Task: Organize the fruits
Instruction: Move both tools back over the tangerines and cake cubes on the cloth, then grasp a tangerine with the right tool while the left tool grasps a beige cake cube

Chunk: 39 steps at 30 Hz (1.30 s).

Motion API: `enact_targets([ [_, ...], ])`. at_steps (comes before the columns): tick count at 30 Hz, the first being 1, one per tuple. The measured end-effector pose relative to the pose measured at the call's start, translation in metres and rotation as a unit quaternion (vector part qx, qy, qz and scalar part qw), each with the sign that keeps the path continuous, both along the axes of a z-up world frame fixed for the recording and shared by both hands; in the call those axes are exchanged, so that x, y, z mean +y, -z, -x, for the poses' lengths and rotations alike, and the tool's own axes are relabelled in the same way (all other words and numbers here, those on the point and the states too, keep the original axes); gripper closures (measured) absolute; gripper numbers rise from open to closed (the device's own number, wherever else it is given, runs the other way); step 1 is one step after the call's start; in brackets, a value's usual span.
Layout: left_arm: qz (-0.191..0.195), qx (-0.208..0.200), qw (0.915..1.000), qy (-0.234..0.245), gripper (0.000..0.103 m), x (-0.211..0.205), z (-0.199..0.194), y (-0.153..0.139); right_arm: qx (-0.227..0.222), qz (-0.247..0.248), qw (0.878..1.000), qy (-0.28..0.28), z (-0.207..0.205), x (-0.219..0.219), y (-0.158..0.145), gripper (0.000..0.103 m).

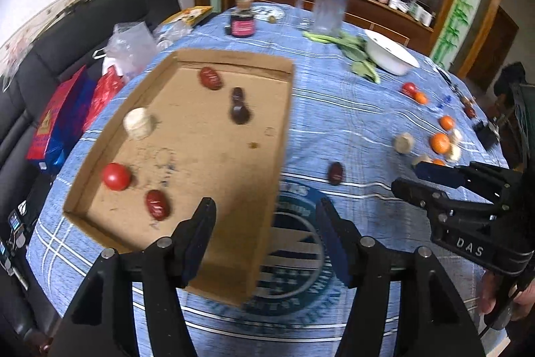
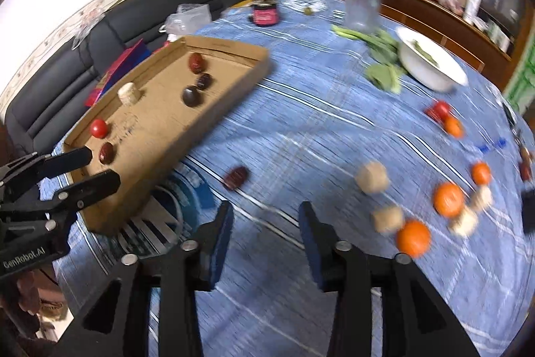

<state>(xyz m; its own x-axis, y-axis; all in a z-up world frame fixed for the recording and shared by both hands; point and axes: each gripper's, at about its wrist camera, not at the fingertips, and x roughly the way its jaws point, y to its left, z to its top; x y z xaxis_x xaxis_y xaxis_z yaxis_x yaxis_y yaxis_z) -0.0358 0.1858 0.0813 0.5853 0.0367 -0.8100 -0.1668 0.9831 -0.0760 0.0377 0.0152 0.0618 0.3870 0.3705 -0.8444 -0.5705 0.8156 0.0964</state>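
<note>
1. Fruits are partly sorted, by my judgement: some lie in the cardboard tray (image 1: pixel 187 136) on the blue-clothed bench (image 1: pixel 334 109), while more lie loose on the cloth to its right.

2. Inside the tray I count six pieces: one red tomato (image 1: pixel 115 176), two red dates (one near the close end (image 1: pixel 157 204), one at the far end (image 1: pixel 211 78)), two dark dates (image 1: pixel 239 106) lying touching each other, and one pale round piece (image 1: pixel 136 122).

3. Outside the tray, one dark date (image 2: pixel 236 177) lies alone on the cloth, just beside the tray's right wall.

4. Farther right sits a loose cluster. Oranges: four in the right wrist view, namely (image 2: pixel 413 238), (image 2: pixel 449 199), (image 2: pixel 480 173) and (image 2: pixel 453 126).

5. Pale round pieces there: about four ( (image 2: pixel 371 178), (image 2: pixel 388 219), and two more beside the oranges), though blur makes the count unsure.

6. One red fruit (image 2: pixel 438 110) sits beside the farthest orange; a dark reddish item near the bench edge is too blurred to name.

7. Left gripper (image 1: pixel 264 233) hangs over the tray's near corner, jaws wide apart, holding nothing.

8. Right gripper (image 2: pixel 265 233) hangs over bare cloth between the lone date and the cluster, jaws also wide and empty.

9. Remaining work, as I judge it: roughly ten loose pieces have yet to go in.
</note>
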Motion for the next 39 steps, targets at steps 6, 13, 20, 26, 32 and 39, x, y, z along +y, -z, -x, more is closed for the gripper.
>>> enact_targets([
  [6,-0.007,0.003,0.9993,0.037,0.032,-0.043,-0.005,0.0,-0.006,0.001,0.999,0.041,0.012,-0.053,0.0,0.054],
  [13,-0.022,0.016,0.9964,0.08,0.03,-0.094,-0.019,0.01,0.001,-0.009,0.995,0.098,0.02,-0.117,0.0,0.054],
  [20,-0.018,0.031,0.993,0.113,0.03,-0.132,-0.045,0.019,0.003,-0.009,0.988,0.155,0.016,-0.174,0.001,0.054],
  [26,-0.017,0.047,0.9921,0.115,0.03,-0.149,-0.062,0.026,0.007,-0.033,0.987,0.16,-0.001,-0.197,0.0,0.054],
  [32,-0.044,0.054,0.9923,0.103,0.03,-0.135,-0.059,0.029,0.017,-0.045,0.993,0.104,-0.03,-0.159,0.011,0.054],
  [39,-0.052,0.051,0.994,0.082,0.029,-0.108,-0.06,0.025,0.027,-0.031,0.997,0.059,-0.048,-0.122,0.033,0.054],
])
